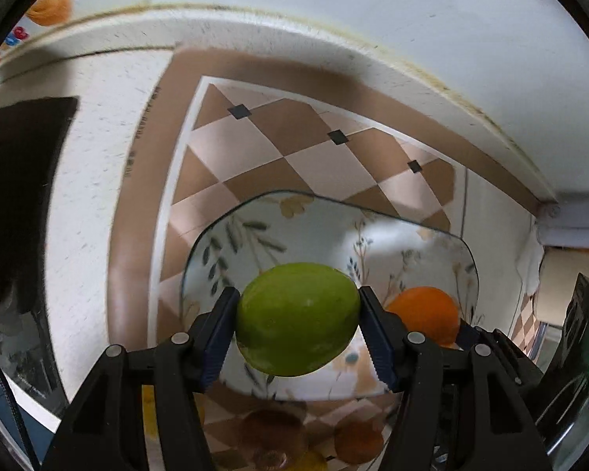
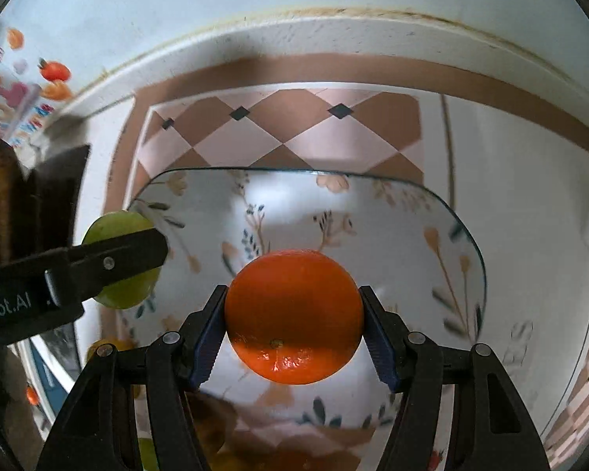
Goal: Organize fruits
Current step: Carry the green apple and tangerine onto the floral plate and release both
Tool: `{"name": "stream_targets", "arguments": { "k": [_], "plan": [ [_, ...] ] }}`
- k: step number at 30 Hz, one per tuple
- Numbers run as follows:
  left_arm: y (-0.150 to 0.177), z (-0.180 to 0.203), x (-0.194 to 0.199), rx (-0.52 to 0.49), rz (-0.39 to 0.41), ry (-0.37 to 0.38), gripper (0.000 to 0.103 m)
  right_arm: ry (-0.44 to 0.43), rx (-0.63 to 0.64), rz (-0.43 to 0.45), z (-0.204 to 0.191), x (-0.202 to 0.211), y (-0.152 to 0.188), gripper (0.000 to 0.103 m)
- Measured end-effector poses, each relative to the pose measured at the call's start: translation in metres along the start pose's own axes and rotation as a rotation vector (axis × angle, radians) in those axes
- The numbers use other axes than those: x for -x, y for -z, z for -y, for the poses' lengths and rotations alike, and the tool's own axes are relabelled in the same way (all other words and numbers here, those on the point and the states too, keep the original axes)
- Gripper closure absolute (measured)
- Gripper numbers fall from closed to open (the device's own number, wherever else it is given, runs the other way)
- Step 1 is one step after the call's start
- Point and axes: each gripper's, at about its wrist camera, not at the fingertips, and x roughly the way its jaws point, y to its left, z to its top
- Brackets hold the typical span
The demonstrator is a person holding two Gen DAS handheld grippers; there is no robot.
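My left gripper is shut on a green fruit and holds it above a floral plate. My right gripper is shut on an orange and holds it above the same plate. In the left wrist view the orange shows to the right, with part of the right gripper beside it. In the right wrist view the left gripper reaches in from the left with the green fruit at the plate's left edge.
The plate lies on a brown-and-pink checkered mat on a white table. More fruits lie blurred below the plate's near edge. A dark object stands at the left. A wall with fruit stickers lies behind.
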Motion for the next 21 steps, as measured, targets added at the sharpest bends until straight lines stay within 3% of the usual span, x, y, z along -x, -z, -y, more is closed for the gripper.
{"name": "stream_targets", "arguments": {
  "k": [7,15,16,17,18,21],
  "plan": [
    [-0.018,-0.004,-0.028,0.051,-0.095,0.034,0.045,0.021,0.043,-0.037,-0.001,-0.011,-0.01,0.036],
    [-0.022,-0.002,-0.039,0.036,-0.129,0.022,0.044,0.022,0.042,-0.067,0.005,-0.011,-0.019,0.035],
    [-0.023,-0.001,-0.039,0.028,-0.13,0.016,0.045,0.022,0.038,-0.073,0.008,-0.01,-0.018,0.033],
    [-0.023,-0.001,-0.039,0.019,-0.132,0.013,0.045,0.016,0.034,-0.077,0.01,-0.008,-0.017,0.015],
    [-0.023,0.0,-0.039,0.008,-0.13,0.011,0.042,0.013,0.025,-0.074,0.013,-0.005,-0.015,0.007],
    [-0.021,0.009,-0.034,-0.023,-0.089,-0.02,0.021,0.005,0.004,-0.044,0.018,0.01,-0.009,0.004]
  ]
}}
